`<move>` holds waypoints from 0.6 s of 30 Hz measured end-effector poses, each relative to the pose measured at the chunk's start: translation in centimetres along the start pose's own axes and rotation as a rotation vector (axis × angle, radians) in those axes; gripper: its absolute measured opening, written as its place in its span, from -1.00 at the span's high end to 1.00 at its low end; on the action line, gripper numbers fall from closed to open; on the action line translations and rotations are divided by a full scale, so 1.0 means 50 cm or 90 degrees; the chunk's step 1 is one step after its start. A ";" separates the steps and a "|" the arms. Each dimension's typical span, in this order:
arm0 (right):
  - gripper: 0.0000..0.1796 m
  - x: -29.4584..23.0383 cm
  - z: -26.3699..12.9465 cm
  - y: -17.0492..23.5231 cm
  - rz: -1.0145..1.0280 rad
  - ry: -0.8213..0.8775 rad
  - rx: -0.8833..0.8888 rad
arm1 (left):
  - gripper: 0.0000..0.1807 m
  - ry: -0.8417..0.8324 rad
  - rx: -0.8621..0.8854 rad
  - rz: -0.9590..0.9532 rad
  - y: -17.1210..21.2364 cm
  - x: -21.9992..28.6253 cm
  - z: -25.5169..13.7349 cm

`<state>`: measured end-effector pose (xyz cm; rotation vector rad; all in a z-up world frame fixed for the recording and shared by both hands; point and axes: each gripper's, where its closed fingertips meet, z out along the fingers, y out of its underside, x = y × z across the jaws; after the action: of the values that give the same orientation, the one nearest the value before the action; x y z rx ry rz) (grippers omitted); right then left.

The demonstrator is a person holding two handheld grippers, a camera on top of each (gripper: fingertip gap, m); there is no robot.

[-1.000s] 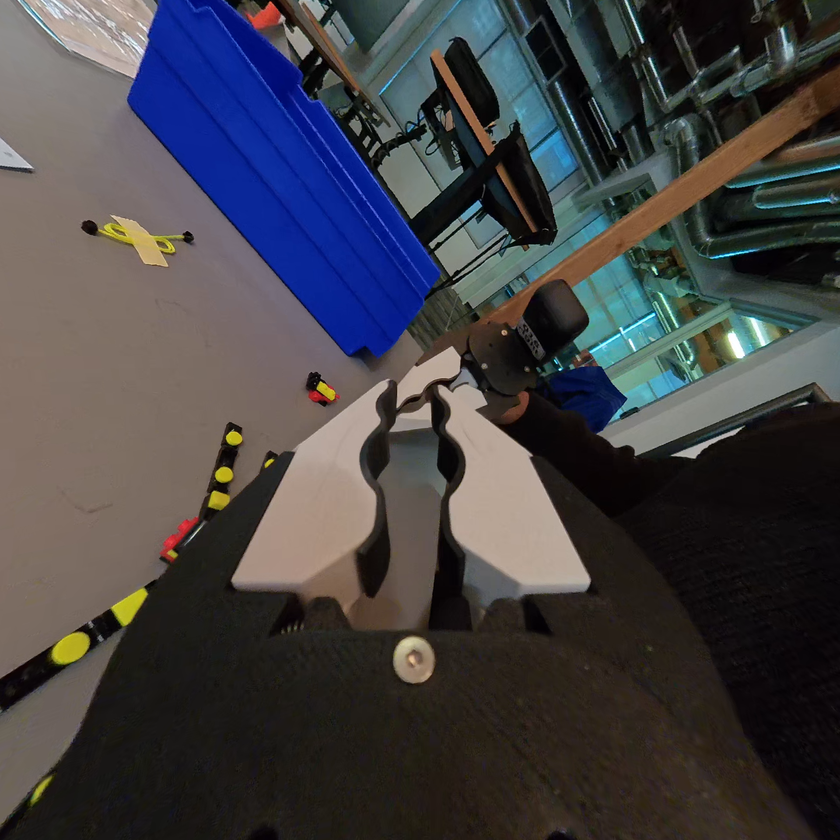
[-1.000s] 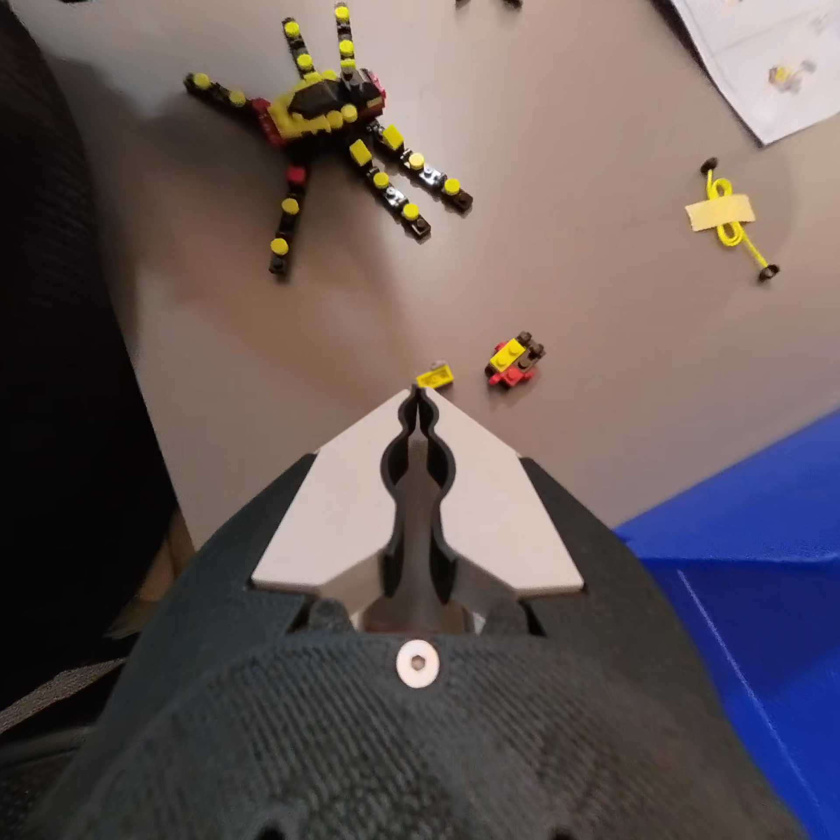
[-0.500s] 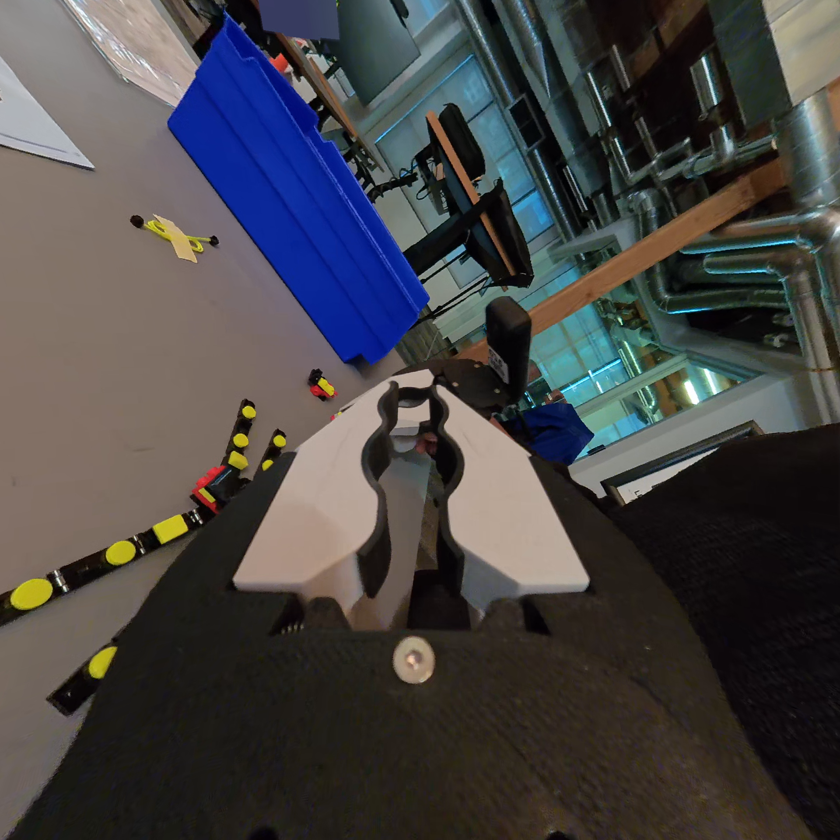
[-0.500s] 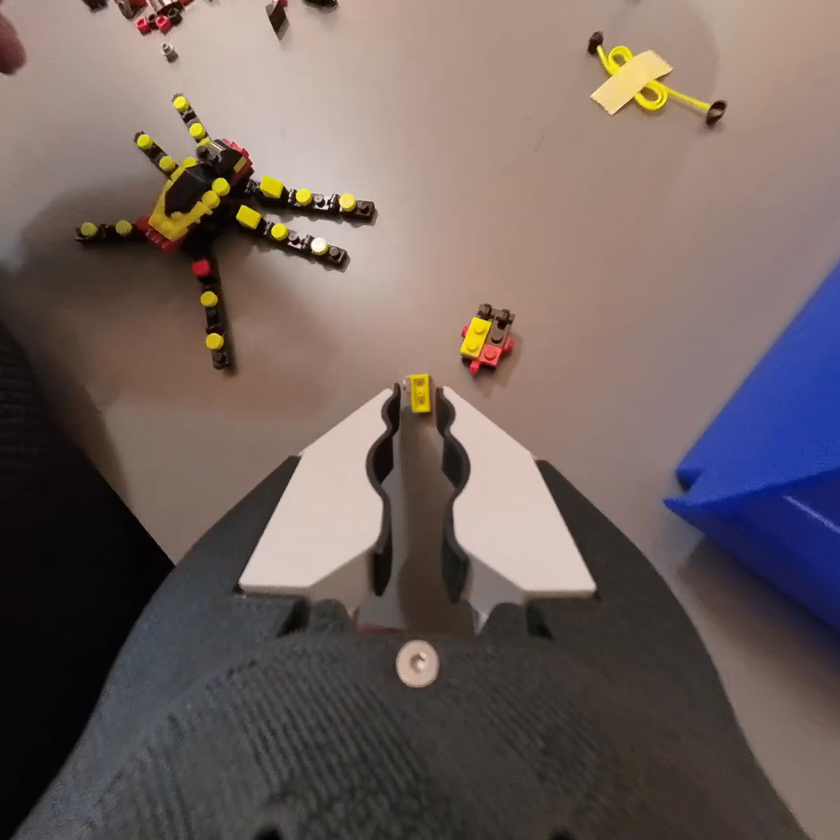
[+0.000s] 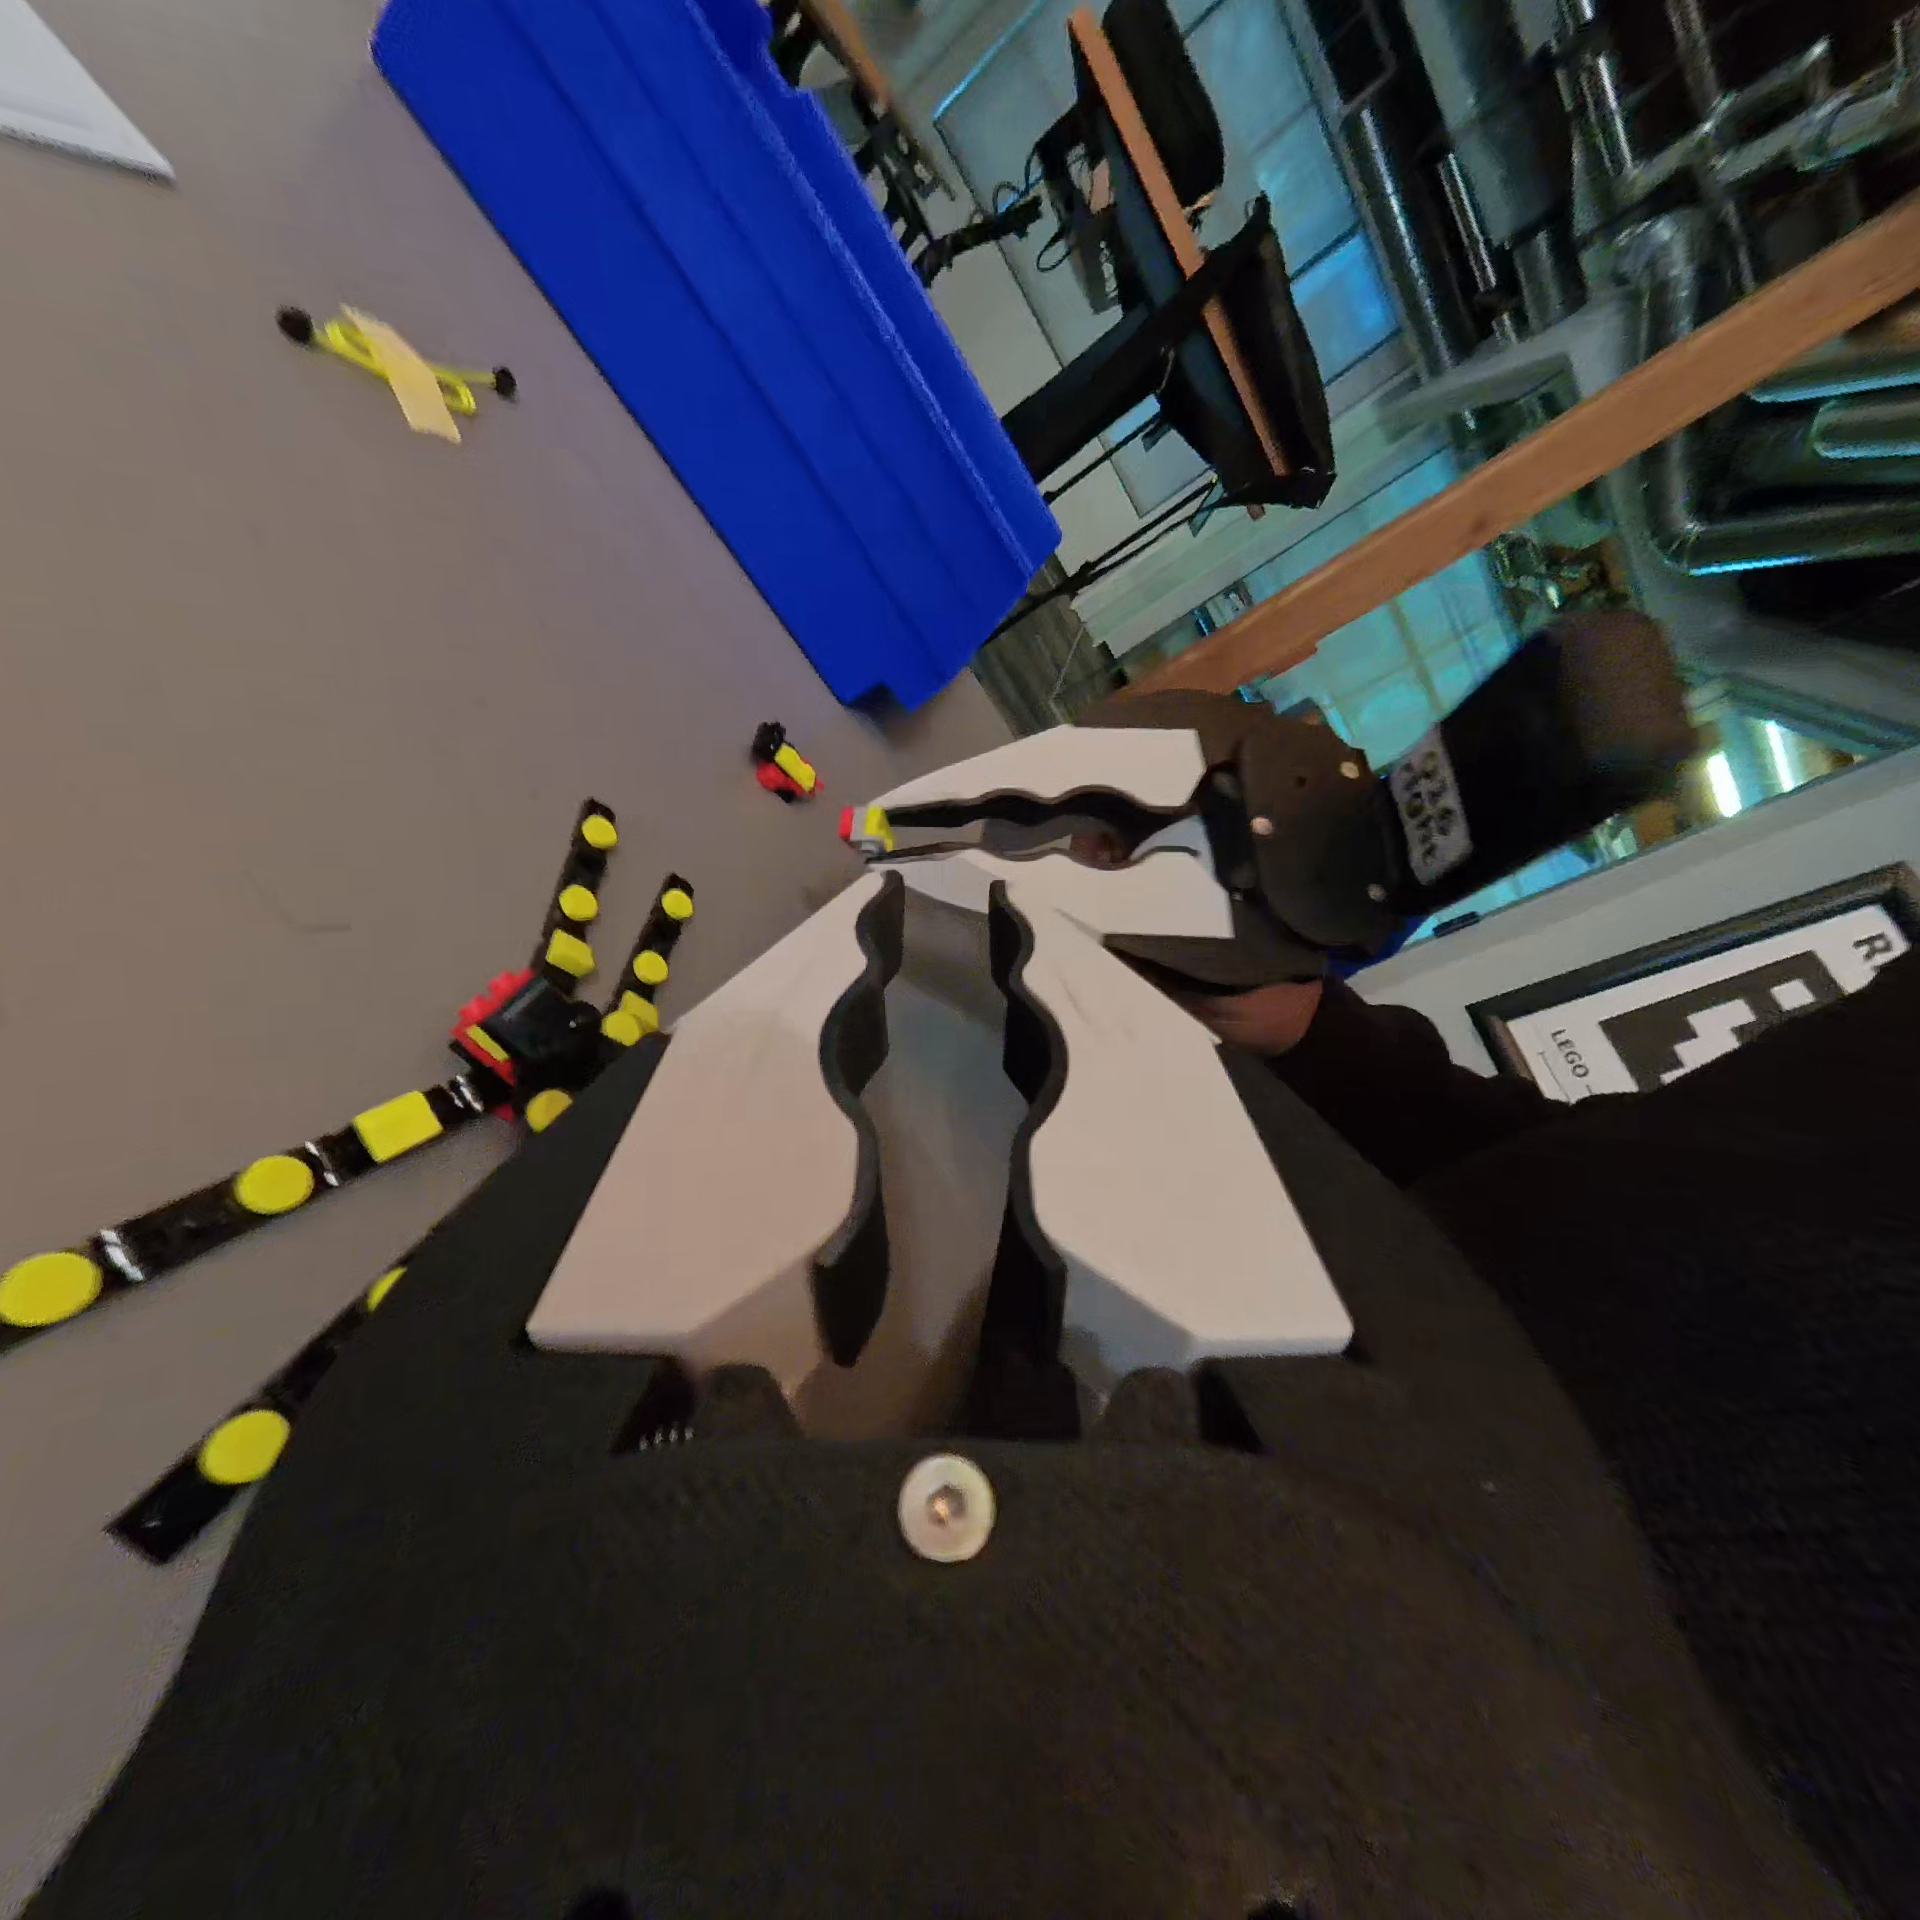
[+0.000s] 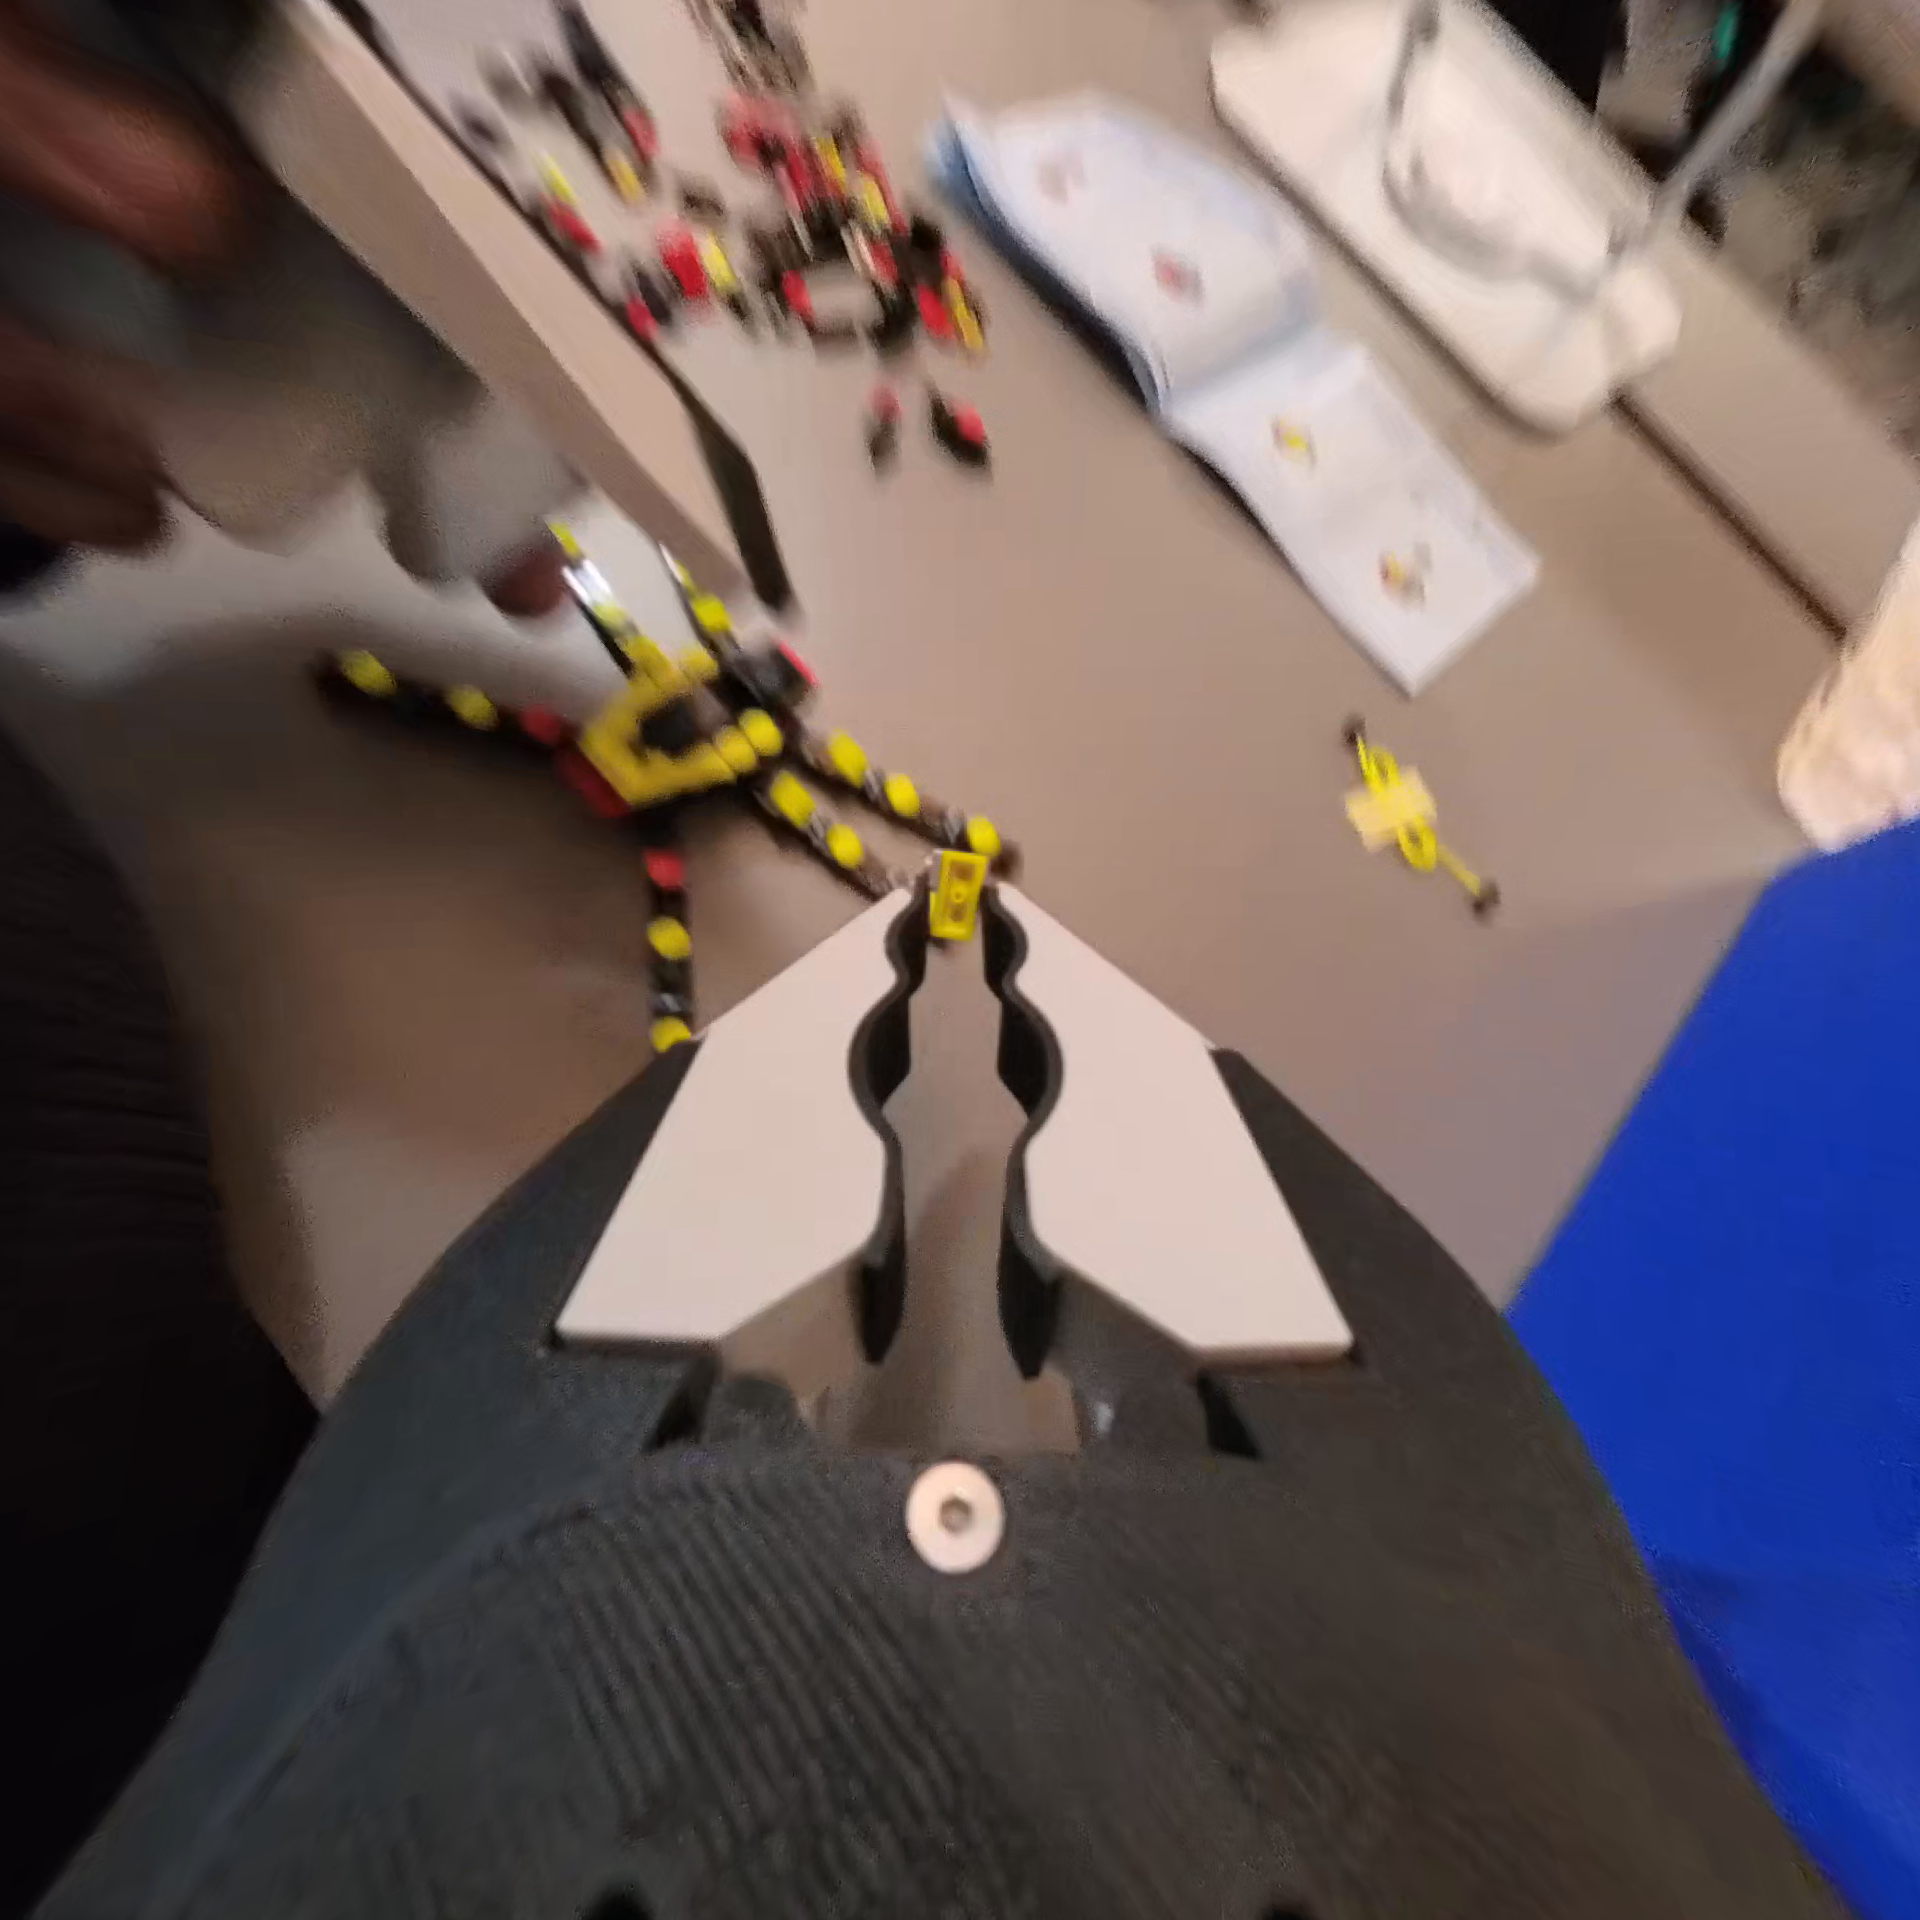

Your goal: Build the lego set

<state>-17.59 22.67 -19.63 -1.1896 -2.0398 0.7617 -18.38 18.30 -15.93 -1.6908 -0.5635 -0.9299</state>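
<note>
While pipes and beams fill the room behind, grey bench carries blue bin, spider model. Right view alone shows booklet. Right gripper fingers pinch yellow plate; left gripper fingers spread, empty.

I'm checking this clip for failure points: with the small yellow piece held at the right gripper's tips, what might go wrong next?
1. The right gripper pinches the yellow piece only at its very fingertips, so it may twist or slip out.
2. The left gripper is open and empty, not steadying the spider model, which may slide when pressed.
</note>
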 end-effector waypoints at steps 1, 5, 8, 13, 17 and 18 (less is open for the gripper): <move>0.91 -0.016 -0.002 -0.030 -0.013 -0.017 0.049 | 0.85 0.004 0.000 -0.017 0.005 0.001 0.005; 0.92 -0.044 -0.013 -0.087 -0.073 -0.034 0.150 | 0.80 -0.008 0.012 -0.068 0.012 -0.008 0.012; 0.92 -0.047 -0.025 -0.100 -0.095 -0.031 0.176 | 0.81 0.001 0.020 -0.057 0.007 0.002 0.012; 0.91 -0.050 -0.031 -0.093 -0.109 -0.035 0.170 | 0.81 0.052 0.022 -0.056 0.006 0.031 0.018; 0.92 -0.065 -0.041 -0.098 -0.126 -0.048 0.189 | 0.91 0.058 0.022 -0.060 0.008 0.033 0.019; 0.92 -0.065 -0.042 -0.098 -0.126 -0.048 0.189 | 0.91 0.058 0.021 -0.061 0.009 0.034 0.020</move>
<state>-17.26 18.04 -15.46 -0.7922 -1.9838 0.9816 -16.76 18.95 -14.92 -1.5945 -0.5990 -1.0559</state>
